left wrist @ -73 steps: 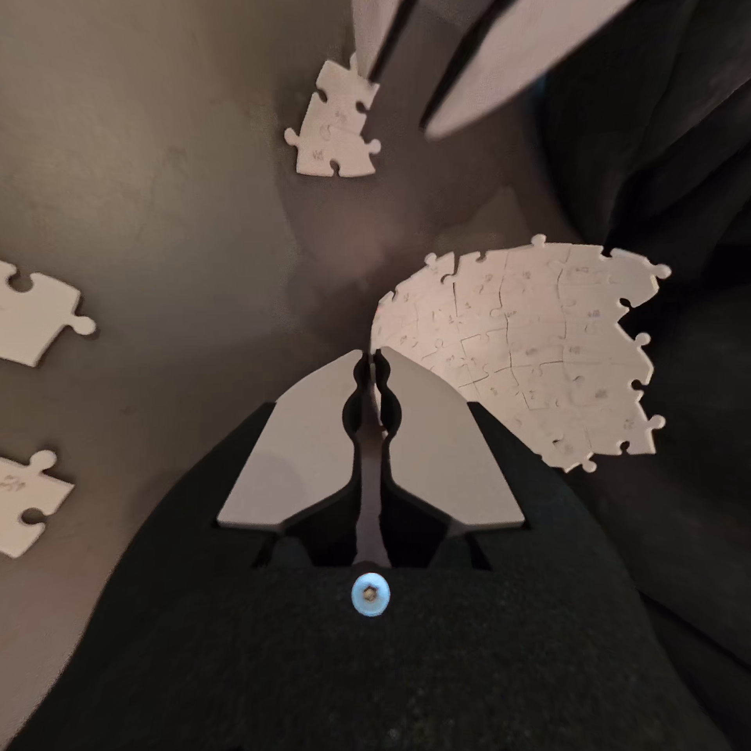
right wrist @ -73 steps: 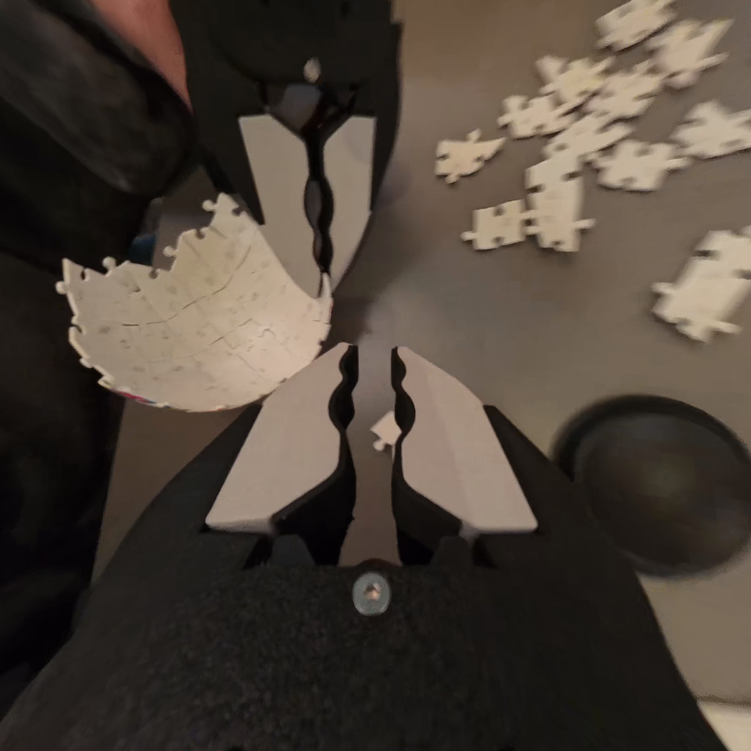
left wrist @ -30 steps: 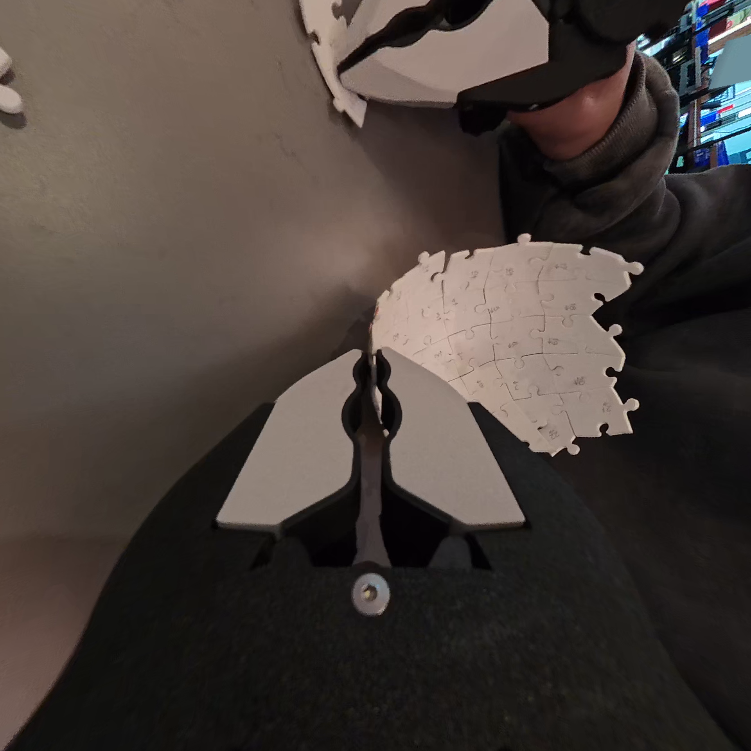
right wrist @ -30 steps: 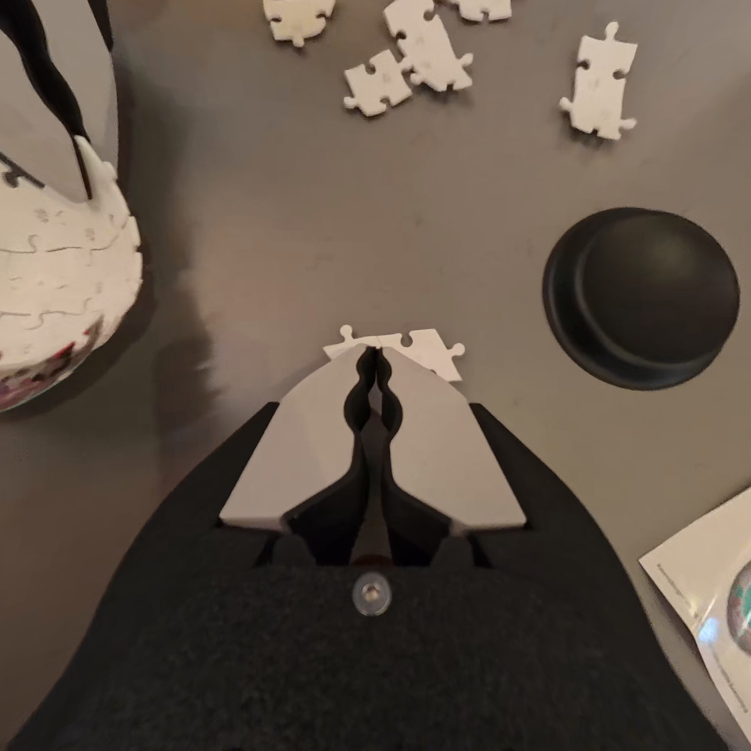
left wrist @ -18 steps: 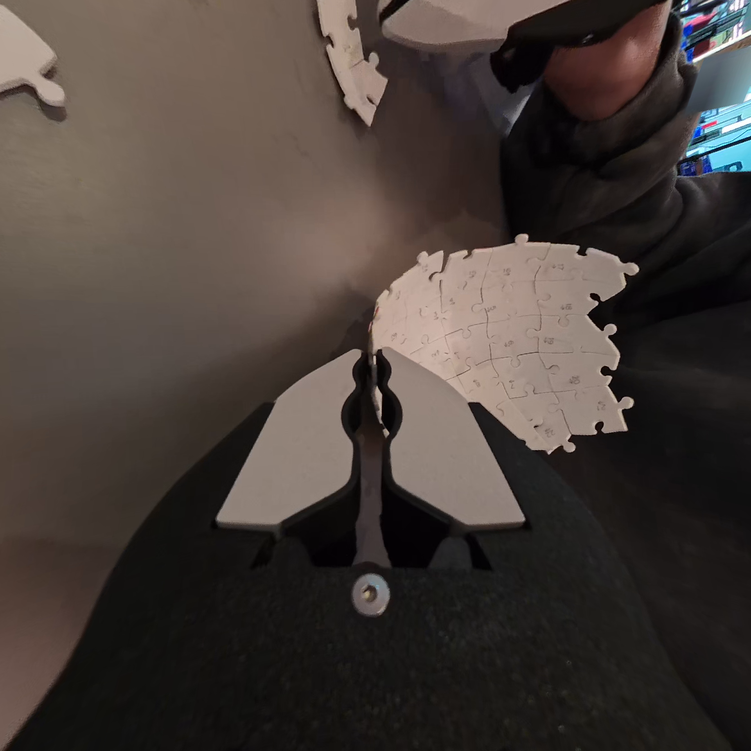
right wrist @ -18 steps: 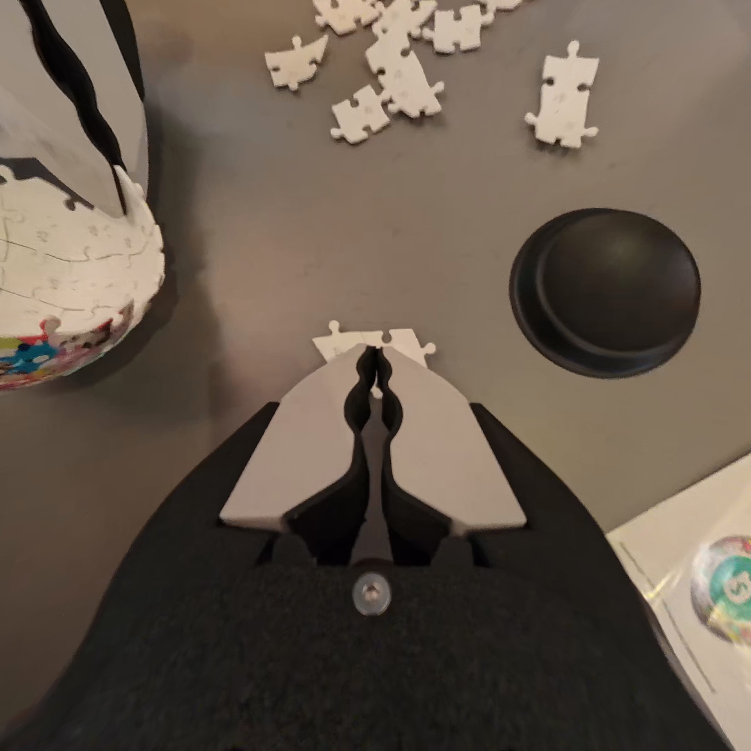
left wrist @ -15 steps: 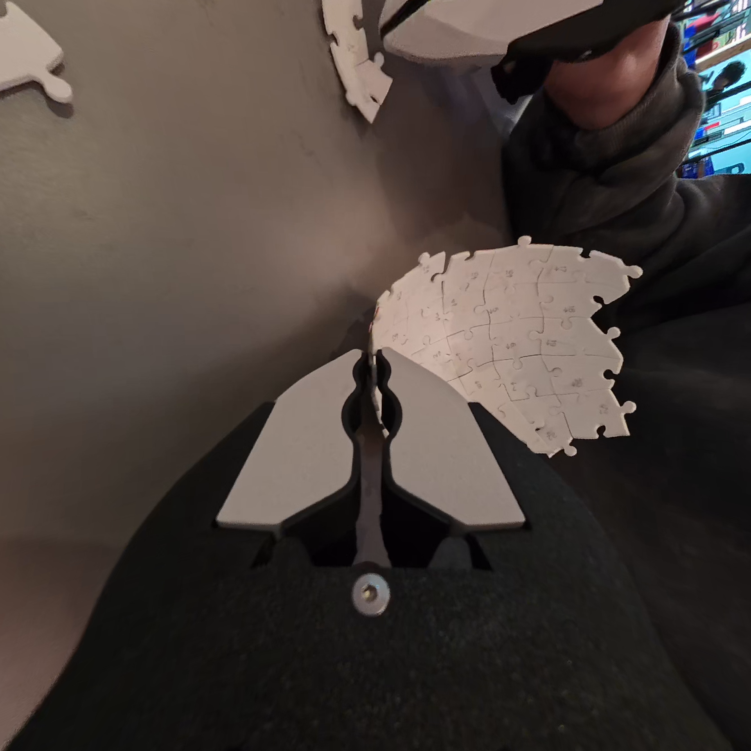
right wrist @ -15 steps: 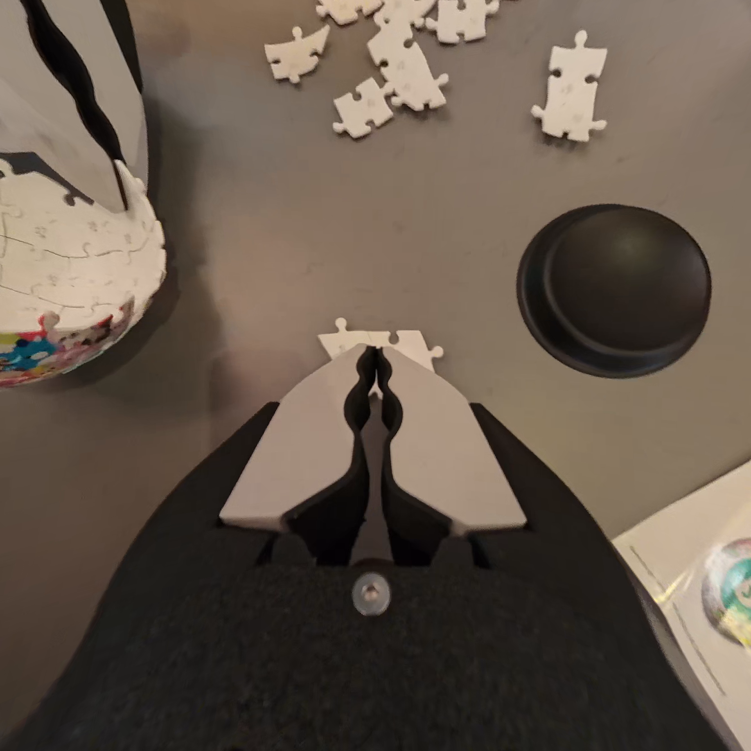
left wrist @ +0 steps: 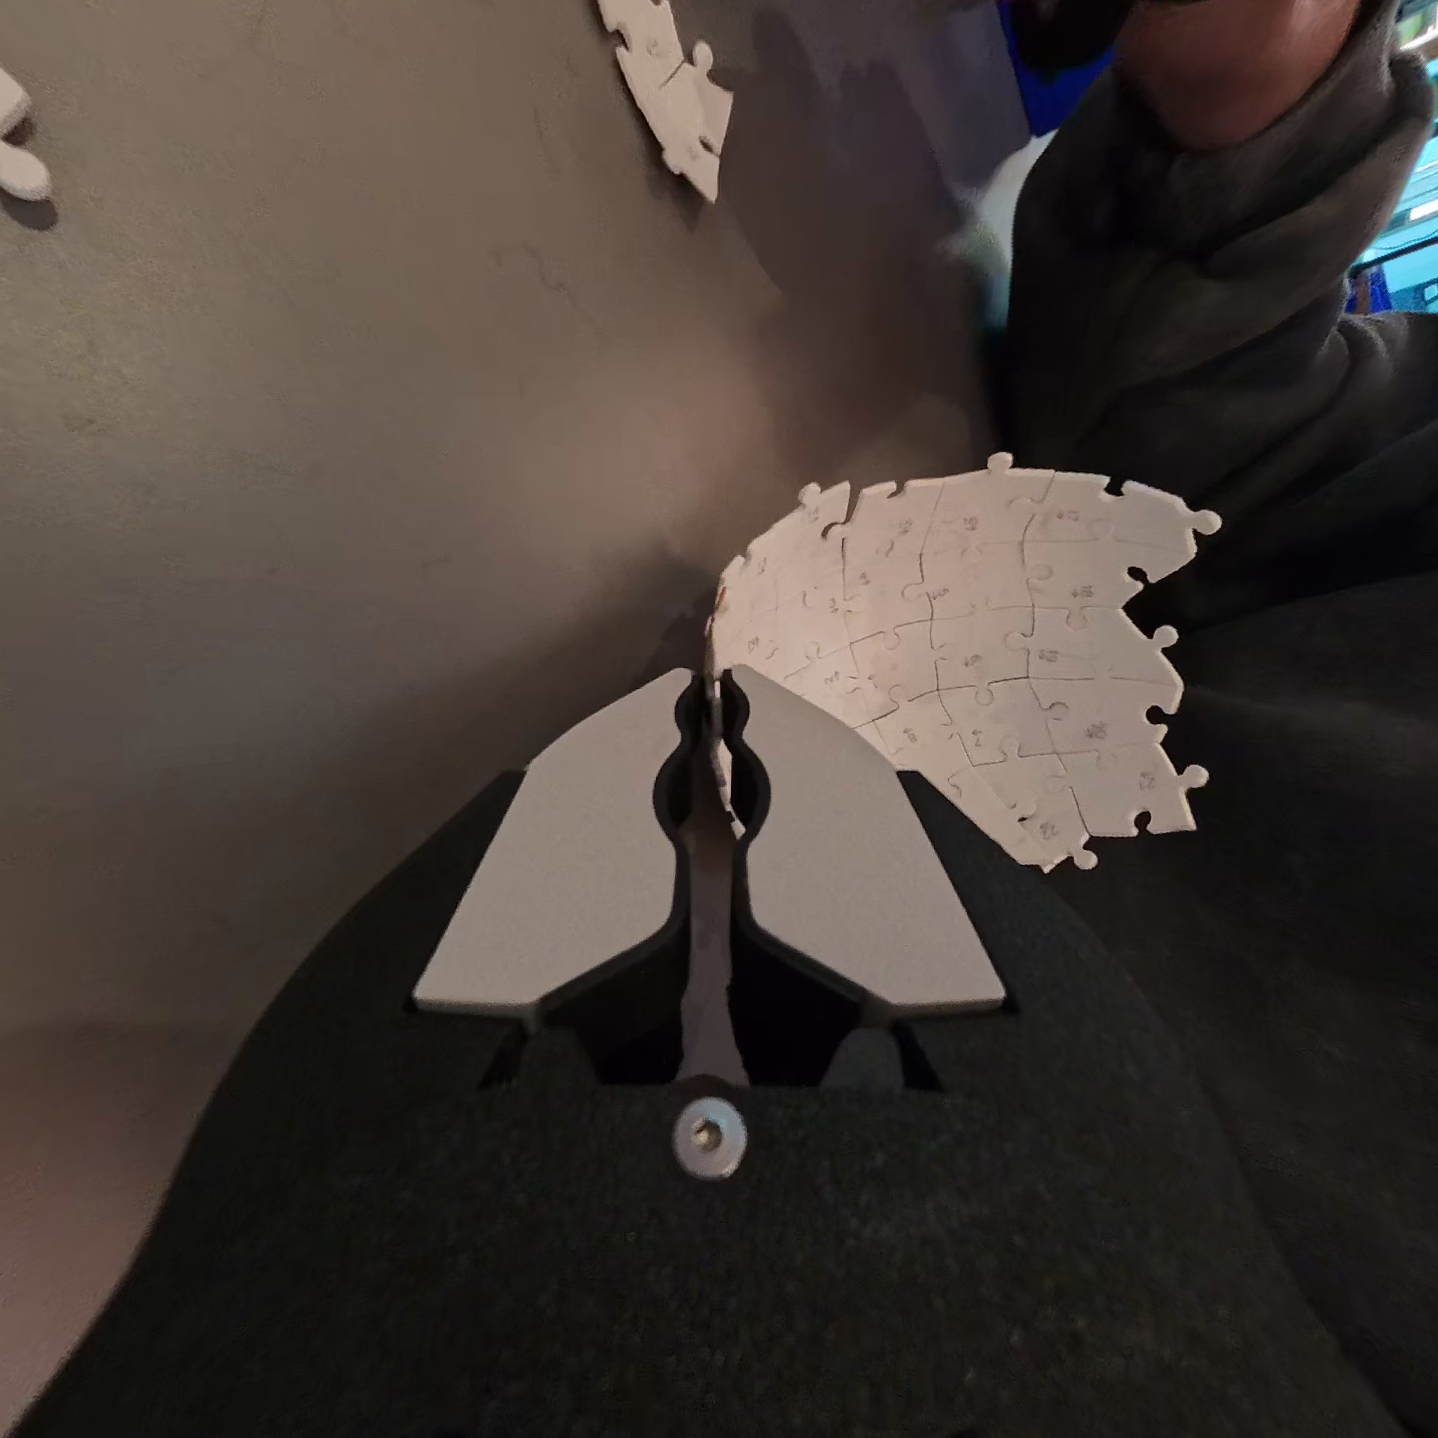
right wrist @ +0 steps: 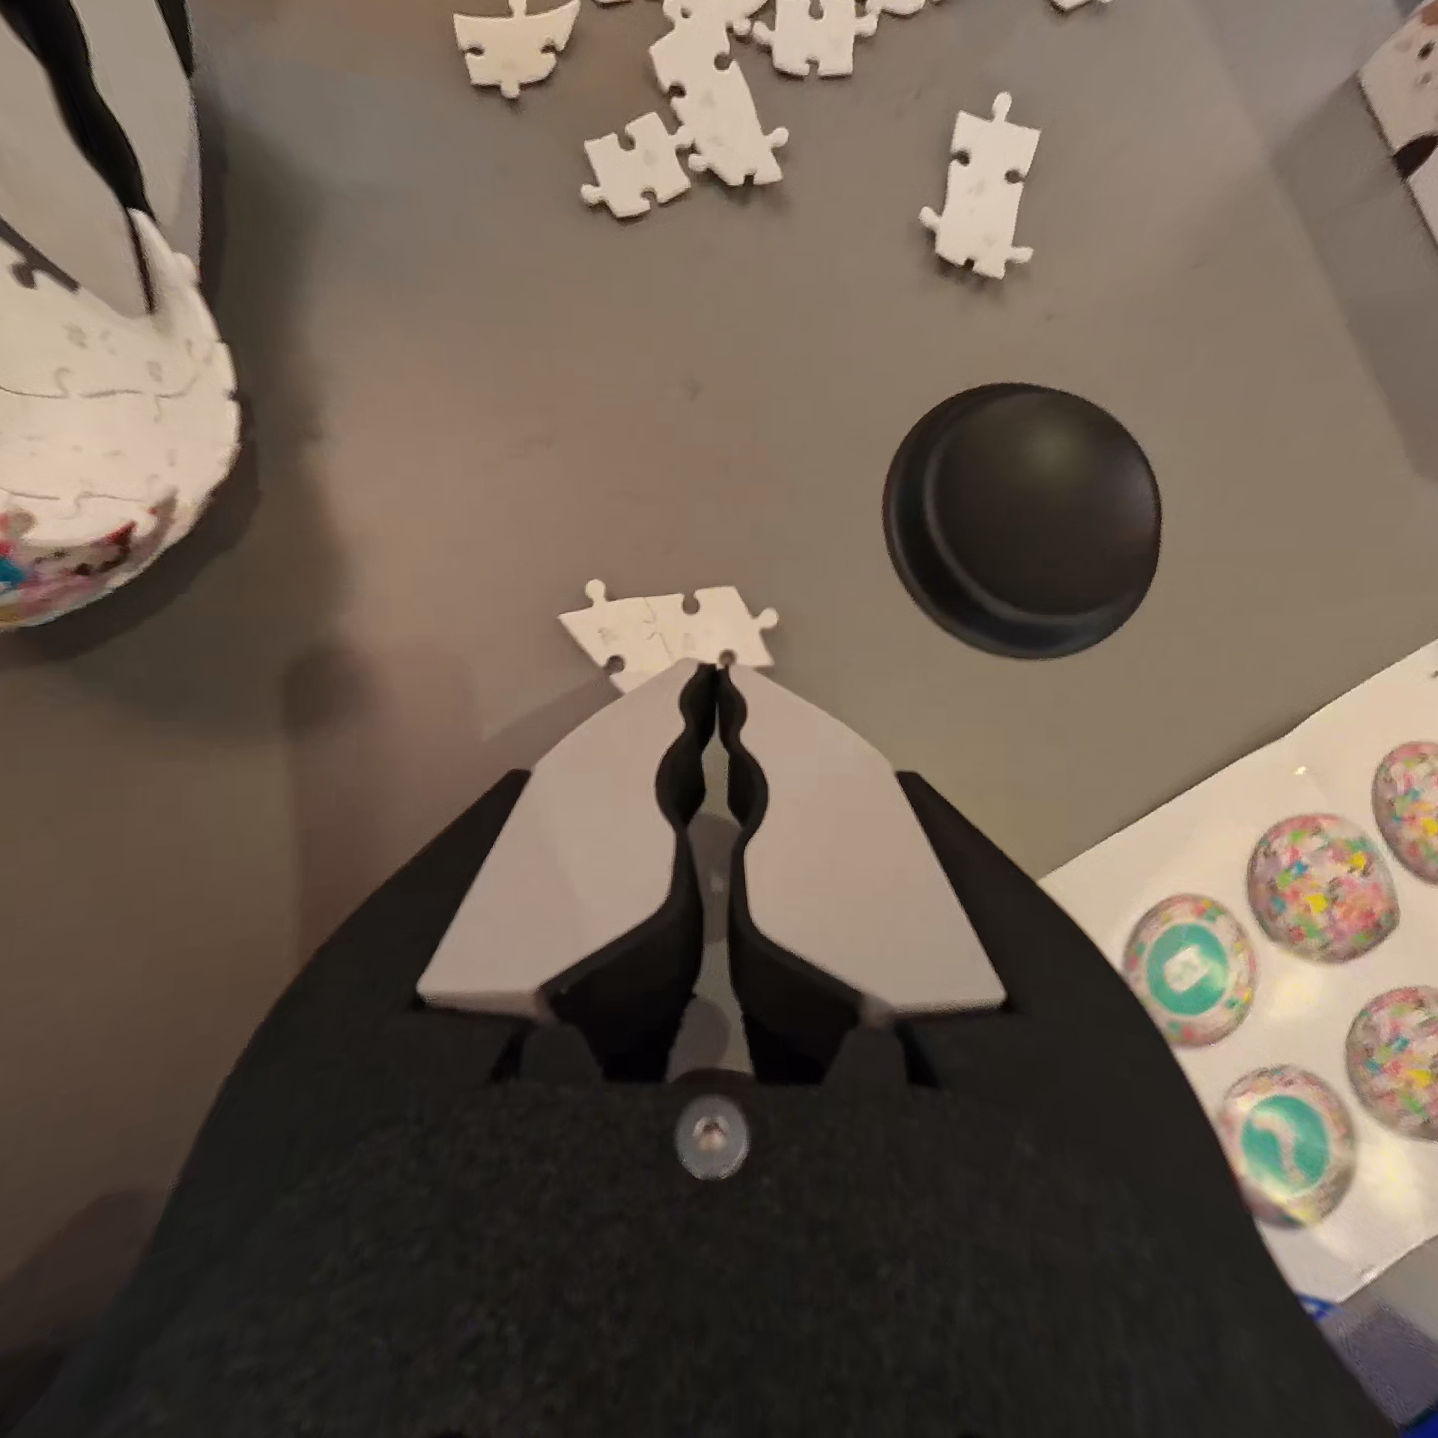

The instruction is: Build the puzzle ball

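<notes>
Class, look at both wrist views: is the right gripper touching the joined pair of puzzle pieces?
Touching. In the right wrist view the right gripper is shut on the joined pair, whose edge disappears between its closed fingertips.

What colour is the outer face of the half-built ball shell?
Multicoloured print, showing pink, red and blue, on the ball shell; seen best in the right wrist view.

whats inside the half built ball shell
Nothing: the shell shows only its bare white inner face of joined pieces, pinched at the rim by the left gripper. Its lower-left part is hidden behind the gripper's fingers.
</notes>
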`<state>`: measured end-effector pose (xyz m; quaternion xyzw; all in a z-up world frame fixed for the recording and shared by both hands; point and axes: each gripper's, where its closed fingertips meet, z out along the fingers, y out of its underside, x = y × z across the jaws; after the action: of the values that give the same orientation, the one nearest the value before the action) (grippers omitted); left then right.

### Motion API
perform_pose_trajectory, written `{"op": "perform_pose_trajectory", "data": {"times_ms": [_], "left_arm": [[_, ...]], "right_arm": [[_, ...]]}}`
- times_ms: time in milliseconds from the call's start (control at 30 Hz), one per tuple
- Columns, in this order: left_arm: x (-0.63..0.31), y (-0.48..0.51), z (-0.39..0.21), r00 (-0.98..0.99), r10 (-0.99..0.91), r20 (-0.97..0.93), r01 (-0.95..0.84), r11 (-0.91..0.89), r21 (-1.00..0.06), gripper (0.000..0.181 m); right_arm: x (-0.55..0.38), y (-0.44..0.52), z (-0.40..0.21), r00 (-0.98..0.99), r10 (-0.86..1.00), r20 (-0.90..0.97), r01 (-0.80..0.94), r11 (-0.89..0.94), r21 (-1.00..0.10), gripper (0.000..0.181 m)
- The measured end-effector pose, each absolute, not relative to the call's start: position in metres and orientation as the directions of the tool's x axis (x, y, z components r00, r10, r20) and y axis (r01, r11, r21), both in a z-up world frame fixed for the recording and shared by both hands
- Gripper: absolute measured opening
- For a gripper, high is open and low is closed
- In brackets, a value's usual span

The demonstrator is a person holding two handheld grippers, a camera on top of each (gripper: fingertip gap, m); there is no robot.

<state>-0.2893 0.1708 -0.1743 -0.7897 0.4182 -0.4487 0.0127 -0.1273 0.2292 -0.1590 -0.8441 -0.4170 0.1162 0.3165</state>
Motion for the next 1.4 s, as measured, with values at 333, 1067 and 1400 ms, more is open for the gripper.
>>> {"op": "perform_pose_trajectory", "data": {"times_ms": [333,1067,1400], "left_arm": [[-0.289,0.169,-0.174,0.245,-0.672,0.699,-0.652,-0.648,-0.394,0.003],[-0.288,0.168,-0.174,0.250,-0.677,0.692,-0.661,-0.642,-0.389,0.003],[-0.289,0.162,-0.176,0.234,-0.667,0.708,-0.681,-0.632,-0.370,0.003]], "right_arm": [[-0.141,0.211,-0.186,0.814,0.580,0.039,0.469,-0.616,-0.633,0.050],[-0.147,0.214,-0.195,0.822,0.566,0.061,0.470,-0.613,-0.636,0.040],[-0.144,0.208,-0.172,0.598,0.733,0.323,0.732,-0.336,-0.593,0.002]]}}
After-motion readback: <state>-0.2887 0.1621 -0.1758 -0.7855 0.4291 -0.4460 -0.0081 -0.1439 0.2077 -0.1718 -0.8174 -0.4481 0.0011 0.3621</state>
